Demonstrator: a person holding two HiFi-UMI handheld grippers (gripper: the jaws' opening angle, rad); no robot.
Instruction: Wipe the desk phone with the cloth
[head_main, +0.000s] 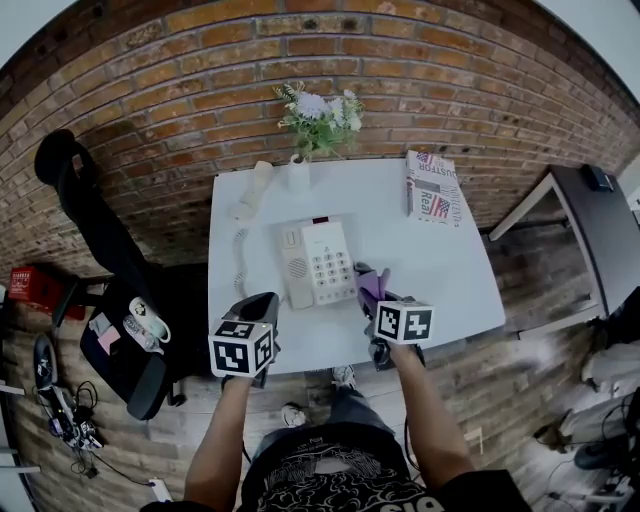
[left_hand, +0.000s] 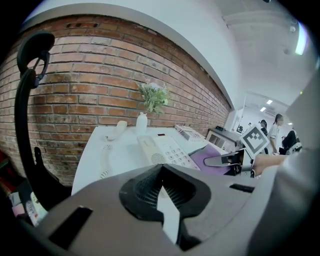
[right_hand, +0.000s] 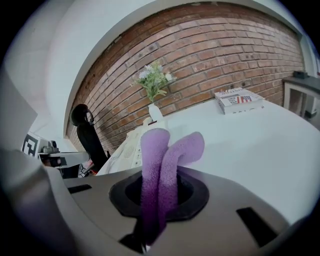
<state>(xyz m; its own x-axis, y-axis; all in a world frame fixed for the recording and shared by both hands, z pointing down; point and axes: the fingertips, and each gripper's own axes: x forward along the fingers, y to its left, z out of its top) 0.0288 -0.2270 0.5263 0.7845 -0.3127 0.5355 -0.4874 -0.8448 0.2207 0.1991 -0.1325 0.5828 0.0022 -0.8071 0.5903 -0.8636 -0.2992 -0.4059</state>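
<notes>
The purple cloth (right_hand: 161, 165) is pinched, folded, in the right tool (head_main: 373, 300) and held just beside the desk phone (head_main: 318, 262) on the counter (head_main: 450, 270), probably so that wiping can start. The left tool (head_main: 256, 310) is pressed together, empty.

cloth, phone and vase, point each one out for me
cloth (right_hand: 159, 165): right gripper view, on the purple fold standing up between the jaws
phone (head_main: 330, 265): head view, on the keypad
vase (head_main: 298, 176): head view, on its white body below the flowers
</notes>
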